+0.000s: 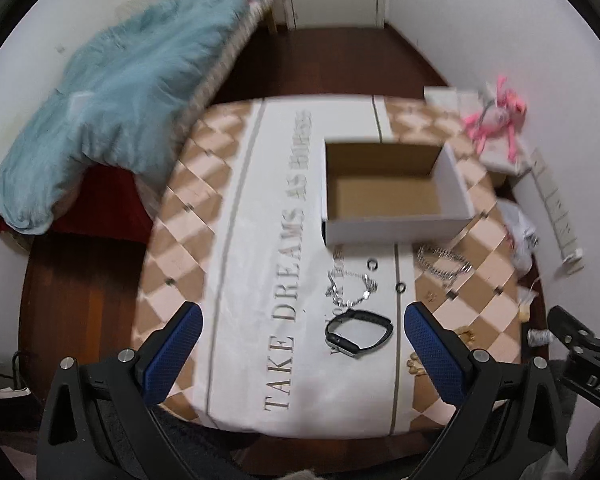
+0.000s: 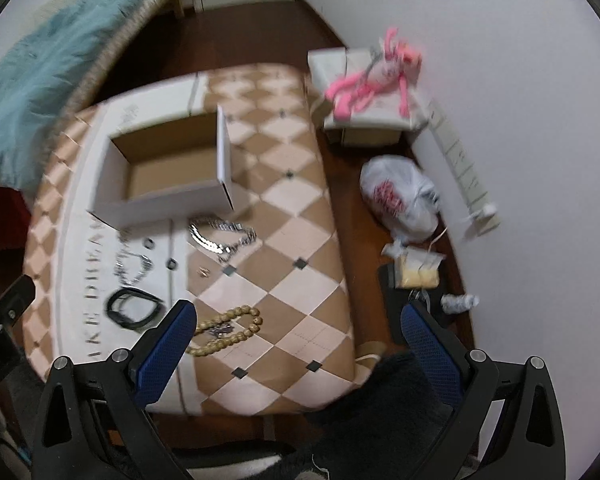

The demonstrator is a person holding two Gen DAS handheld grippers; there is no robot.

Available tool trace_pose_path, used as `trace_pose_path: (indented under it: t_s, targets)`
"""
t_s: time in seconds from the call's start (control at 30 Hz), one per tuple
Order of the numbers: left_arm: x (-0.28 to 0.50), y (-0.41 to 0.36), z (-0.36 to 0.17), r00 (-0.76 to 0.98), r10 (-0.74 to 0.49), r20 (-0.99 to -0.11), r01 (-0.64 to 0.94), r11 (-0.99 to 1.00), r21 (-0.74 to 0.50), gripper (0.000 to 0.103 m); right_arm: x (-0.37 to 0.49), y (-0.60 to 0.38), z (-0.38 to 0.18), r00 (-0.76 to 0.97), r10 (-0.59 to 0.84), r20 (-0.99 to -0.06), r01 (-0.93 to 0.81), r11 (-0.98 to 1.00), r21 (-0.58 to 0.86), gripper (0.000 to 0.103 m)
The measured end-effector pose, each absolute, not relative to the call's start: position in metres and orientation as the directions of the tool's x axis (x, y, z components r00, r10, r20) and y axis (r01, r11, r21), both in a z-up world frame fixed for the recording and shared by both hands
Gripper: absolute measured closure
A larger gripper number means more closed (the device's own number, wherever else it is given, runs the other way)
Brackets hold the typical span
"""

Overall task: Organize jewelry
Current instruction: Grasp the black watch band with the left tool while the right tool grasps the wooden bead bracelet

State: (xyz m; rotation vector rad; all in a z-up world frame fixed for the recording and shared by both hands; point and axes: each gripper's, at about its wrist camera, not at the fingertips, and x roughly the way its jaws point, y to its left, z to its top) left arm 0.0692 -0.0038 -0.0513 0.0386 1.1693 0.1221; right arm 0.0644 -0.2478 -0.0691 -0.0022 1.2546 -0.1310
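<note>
on the table [image 1: 236,216] sat a box [image 1: 396,226], nothing showing inside; watch [image 1: 358,334], chains [image 1: 350,284] and rings [image 1: 400,288] lay before it. only the right view showed beads [image 2: 228,330] whole. left gripper [image 1: 300,354] and right gripper [image 2: 296,350] hovered spread, holding nothing.
</note>
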Motion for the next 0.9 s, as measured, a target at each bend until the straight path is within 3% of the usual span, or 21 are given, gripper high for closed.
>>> trace_pose_path:
  t_s: [0.07,0.23,0.33,0.4,0.57,0.63,0.7,0.77,0.9]
  targets:
    - [0.077,-0.002,-0.073,0.348,0.127,-0.929,-0.075,0.991,0.108,0.000,0.073,-0.250,-0.101,0.246,-0.084,-0.966,0.102,0.993,-0.060,0.006]
    - [0.083,0.007,-0.126,0.235,0.120,-0.965,-0.080,0.991,0.103,0.001,0.078,-0.257,-0.169,0.124,-0.025,-0.992,0.136,0.991,-0.008,0.031]
    - [0.081,0.016,-0.149,0.180,0.052,-0.982,-0.112,0.993,0.032,0.005,0.076,-0.265,-0.193,0.092,0.021,-0.996,0.175,0.984,0.037,0.037]
    - [0.083,0.019,-0.160,0.150,0.007,-0.989,-0.130,0.991,-0.012,0.016,0.073,-0.268,-0.201,0.085,0.049,-0.995,0.189,0.980,0.064,0.038]
    - [0.090,0.005,-0.175,0.143,-0.035,-0.989,-0.106,0.993,-0.050,0.018,0.069,-0.271,-0.211,0.085,0.082,-0.993,0.183,0.978,0.096,0.040]
    - [0.092,-0.001,-0.179,0.146,-0.028,-0.989,-0.086,0.995,-0.040,0.033,0.068,-0.267,-0.214,0.081,0.083,-0.993,0.169,0.981,0.095,0.042]
    - [0.093,-0.006,-0.186,0.129,-0.018,-0.991,-0.064,0.998,-0.026,0.070,0.068,-0.262,-0.216,0.085,0.067,-0.994,0.149,0.986,0.079,0.043]
    - [0.093,-0.006,-0.191,0.124,-0.018,-0.992,-0.050,0.998,-0.024,0.085,0.067,-0.252,-0.214,0.087,0.043,-0.995,0.129,0.990,0.054,0.043]
    - [0.093,-0.004,-0.191,0.171,0.004,-0.985,-0.013,1.000,0.002,0.087,0.065,-0.231,-0.211,0.113,-0.027,-0.993,0.075,0.997,-0.019,0.045]
